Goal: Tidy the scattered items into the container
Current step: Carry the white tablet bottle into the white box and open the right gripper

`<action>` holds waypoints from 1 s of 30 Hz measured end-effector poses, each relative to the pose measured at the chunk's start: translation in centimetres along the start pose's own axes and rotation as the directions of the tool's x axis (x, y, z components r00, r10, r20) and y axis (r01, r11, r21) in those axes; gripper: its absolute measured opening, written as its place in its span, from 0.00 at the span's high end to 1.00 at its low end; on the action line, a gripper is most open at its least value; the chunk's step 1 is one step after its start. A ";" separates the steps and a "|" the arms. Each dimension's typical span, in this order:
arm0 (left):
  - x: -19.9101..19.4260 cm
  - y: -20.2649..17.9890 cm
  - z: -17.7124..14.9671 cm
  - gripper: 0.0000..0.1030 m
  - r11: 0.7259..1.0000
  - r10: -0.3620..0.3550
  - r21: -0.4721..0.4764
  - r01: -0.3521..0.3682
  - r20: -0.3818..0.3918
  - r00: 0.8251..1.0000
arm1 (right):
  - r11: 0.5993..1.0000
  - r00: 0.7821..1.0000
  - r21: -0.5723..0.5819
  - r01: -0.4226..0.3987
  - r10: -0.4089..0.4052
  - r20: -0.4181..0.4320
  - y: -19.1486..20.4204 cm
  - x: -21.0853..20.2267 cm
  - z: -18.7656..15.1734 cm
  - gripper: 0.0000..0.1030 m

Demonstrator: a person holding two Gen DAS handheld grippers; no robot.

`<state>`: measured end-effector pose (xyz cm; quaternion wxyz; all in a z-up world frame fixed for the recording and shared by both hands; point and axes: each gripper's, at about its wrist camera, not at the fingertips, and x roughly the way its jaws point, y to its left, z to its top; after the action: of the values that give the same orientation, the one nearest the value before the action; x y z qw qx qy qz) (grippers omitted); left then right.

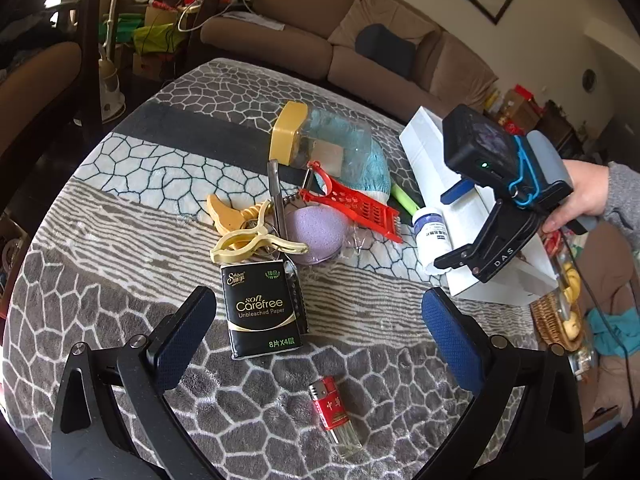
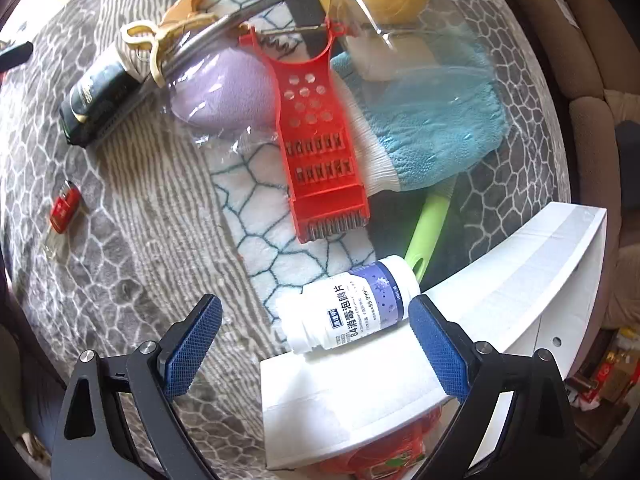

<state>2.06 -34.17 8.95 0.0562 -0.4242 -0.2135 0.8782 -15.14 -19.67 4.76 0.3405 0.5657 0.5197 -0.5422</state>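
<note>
My left gripper (image 1: 320, 312) is open above a black tissue pack (image 1: 262, 310), with a red lighter (image 1: 334, 412) just below it. My right gripper (image 2: 316, 328) is open over a white tablet bottle (image 2: 352, 304) that lies on its side against the white box (image 2: 520, 280). The right gripper also shows in the left wrist view (image 1: 460, 256) beside the bottle (image 1: 430, 236) and the box (image 1: 432, 148). A red grater (image 2: 320, 136), purple sponge (image 2: 228, 92), teal cloth (image 2: 432, 120), green handle (image 2: 428, 224) and clear container with a yellow lid (image 1: 316, 140) lie in a pile.
A cream clothes peg (image 1: 252, 240), tan peg (image 1: 226, 212) and metal tool (image 1: 278, 196) lie by the pile. A wicker basket (image 1: 556, 316) sits at the table's right edge. A brown sofa (image 1: 360, 40) stands behind the table.
</note>
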 end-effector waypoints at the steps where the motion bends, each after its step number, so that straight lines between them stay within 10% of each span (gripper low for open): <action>1: 0.1 -0.1 0.0 0.00 1.000 -0.012 0.000 0.012 -0.009 1.000 | 0.999 0.999 -0.034 0.025 -0.026 -0.032 0.0 0.9 0.2 0.05; 15: 1.2 -1.5 0.0 0.00 0.999 -0.036 0.022 0.037 -0.051 0.998 | 0.994 0.959 -0.077 -0.081 0.056 -0.276 -4.3 7.9 0.6 0.06; 23: 2.3 -4.0 -0.6 0.00 0.995 -0.005 0.102 0.009 -0.047 0.999 | 0.979 0.983 0.095 -0.180 0.175 0.060 -7.5 0.7 -1.9 0.08; 30: 2.2 -7.1 -0.9 0.00 0.982 -0.034 0.186 0.036 -0.016 0.999 | 0.890 0.872 0.303 -0.342 0.180 0.456 -6.8 -6.8 -8.4 0.08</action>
<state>0.79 -26.87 9.80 0.1123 -0.4191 -0.1375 0.8904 -18.65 -11.67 14.03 0.4004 0.5574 0.2393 -0.6868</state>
